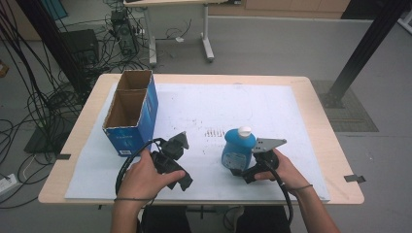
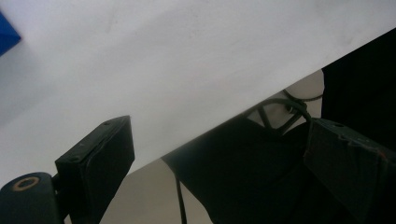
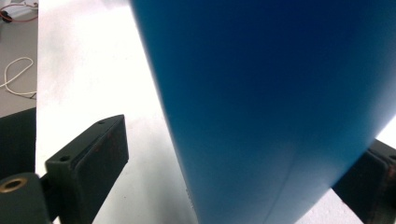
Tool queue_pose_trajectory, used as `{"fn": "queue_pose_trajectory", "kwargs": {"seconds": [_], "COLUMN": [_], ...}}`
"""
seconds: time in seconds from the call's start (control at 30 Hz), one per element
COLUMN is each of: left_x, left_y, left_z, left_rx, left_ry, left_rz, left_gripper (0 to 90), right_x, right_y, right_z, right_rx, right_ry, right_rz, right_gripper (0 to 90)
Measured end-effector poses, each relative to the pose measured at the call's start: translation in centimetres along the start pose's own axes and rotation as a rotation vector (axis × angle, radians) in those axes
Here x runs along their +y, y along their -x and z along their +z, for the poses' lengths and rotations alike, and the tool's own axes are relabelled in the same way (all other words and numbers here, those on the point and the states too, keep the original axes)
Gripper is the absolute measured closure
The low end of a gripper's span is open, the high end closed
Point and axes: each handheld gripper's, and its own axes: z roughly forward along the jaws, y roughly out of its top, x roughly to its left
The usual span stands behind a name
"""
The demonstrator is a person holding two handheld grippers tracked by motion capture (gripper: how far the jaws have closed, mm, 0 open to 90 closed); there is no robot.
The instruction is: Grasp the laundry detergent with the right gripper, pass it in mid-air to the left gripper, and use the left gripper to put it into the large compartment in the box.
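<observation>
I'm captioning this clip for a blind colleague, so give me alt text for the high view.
A person's right gripper reaches up to a blue bottle with a white cap on a white-covered table. The left gripper rests open on the table near an open-topped blue cardboard box at the left.

bottle (image 1: 238, 149): bright blue body with a white cap, just ahead of the right gripper (image 1: 247, 171); it reads deeper blue between that gripper's jaws
right gripper: black, with a grey plate on top
left gripper (image 1: 171, 162): black all over, black cable
box (image 1: 130, 112): blue outside with white print low on the end facing the left gripper, plain brown card inside
sheet (image 1: 204, 109): white, with a small patch of reddish-brown marks ahead of both grippers
table (image 1: 318, 104): pale wood edge around the sheet
</observation>
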Motion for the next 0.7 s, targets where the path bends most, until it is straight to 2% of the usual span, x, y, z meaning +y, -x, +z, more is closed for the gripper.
{"fn": "queue_pose_trajectory", "kwargs": {"seconds": [0.27, 0.53, 0.7], "left_x": [-0.01, 0.03, 0.06], "left_y": [0.02, 0.08, 0.15], "left_z": [-0.03, -0.06, -0.04], "left_rx": [0.002, 0.004, 0.006], "left_ry": [0.000, 0.001, 0.000], "left_rz": [-0.001, 0.000, 0.000], "left_gripper": [8.8, 8.8, 8.9], "right_x": [-0.04, -0.08, -0.07], "right_y": [0.03, 0.14, 0.40], "right_z": [0.12, 0.09, -0.03], "right_rx": [0.013, 0.018, 0.001], "right_ry": [0.035, 0.046, 0.052], "right_rz": [0.012, 0.018, 0.025], "right_gripper": [13.6, 21.5, 30.7]}}
